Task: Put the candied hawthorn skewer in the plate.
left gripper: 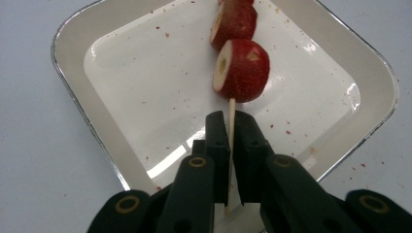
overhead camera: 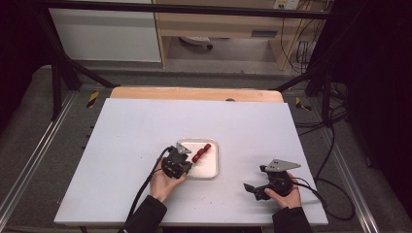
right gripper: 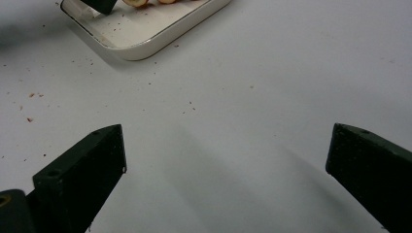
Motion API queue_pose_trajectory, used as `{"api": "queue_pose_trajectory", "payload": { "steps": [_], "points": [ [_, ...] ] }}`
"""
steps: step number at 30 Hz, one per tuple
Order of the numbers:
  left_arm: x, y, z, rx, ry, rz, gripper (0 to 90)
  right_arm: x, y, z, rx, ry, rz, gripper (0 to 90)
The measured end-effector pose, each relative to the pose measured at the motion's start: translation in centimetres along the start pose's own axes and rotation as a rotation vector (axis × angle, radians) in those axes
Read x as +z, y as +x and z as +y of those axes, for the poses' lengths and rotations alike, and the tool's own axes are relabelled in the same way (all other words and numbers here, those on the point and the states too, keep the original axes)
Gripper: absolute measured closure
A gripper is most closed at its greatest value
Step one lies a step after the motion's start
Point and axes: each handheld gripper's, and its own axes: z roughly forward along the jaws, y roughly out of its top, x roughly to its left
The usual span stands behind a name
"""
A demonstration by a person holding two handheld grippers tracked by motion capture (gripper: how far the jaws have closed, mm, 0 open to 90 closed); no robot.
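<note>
A skewer of red-skinned fruit slices lies in a white square plate; in the high view the skewer points toward the plate's far corner. My left gripper reaches over the plate's near edge, at the plate's left side in the high view. Its jaws stand narrowly apart around the skewer's bare wooden stick, with a sliver of gap beside the stick. My right gripper rests wide open on the table with nothing between its fingers, right of the plate.
The white tabletop carries small red crumbs near the plate. A wooden board borders the table's far edge. Black frame posts and cables stand beyond the table at both sides.
</note>
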Motion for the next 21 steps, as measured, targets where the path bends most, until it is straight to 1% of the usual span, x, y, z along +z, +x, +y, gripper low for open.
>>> {"api": "queue_pose_trajectory", "payload": {
  "steps": [4,6,9,10,14,16,19,21],
  "points": [
    [-0.7,0.2,0.0,0.025,-0.003,-0.004,75.0,-0.1,0.0,0.0,0.002,-0.001,-0.003,1.6],
    [-1.1,0.4,0.1,0.036,0.005,-0.016,66.4,-0.1,0.0,0.0,0.002,-0.003,-0.003,1.6],
    [-1.9,0.7,0.1,0.035,-0.009,-0.040,56.4,-0.1,0.0,0.0,0.004,-0.005,-0.004,1.6],
    [-2.2,0.9,0.1,0.040,-0.009,-0.049,51.9,-0.2,0.0,0.1,0.006,-0.005,-0.003,1.6],
    [-3.1,1.3,0.0,0.068,-0.008,-0.061,39.3,-0.2,0.0,0.1,0.008,-0.008,-0.004,1.6],
    [-3.6,1.6,-0.2,0.064,-0.009,-0.080,34.1,-0.2,0.0,0.1,0.009,-0.008,-0.004,1.5],
    [-4.2,2.0,-0.7,0.085,-0.014,-0.094,29.1,-0.3,0.0,0.1,0.009,-0.008,-0.006,1.5],
    [-4.6,2.3,-1.4,0.097,-0.020,-0.095,22.9,-0.3,-0.1,0.1,0.011,-0.010,-0.009,1.3]
  ]
}}
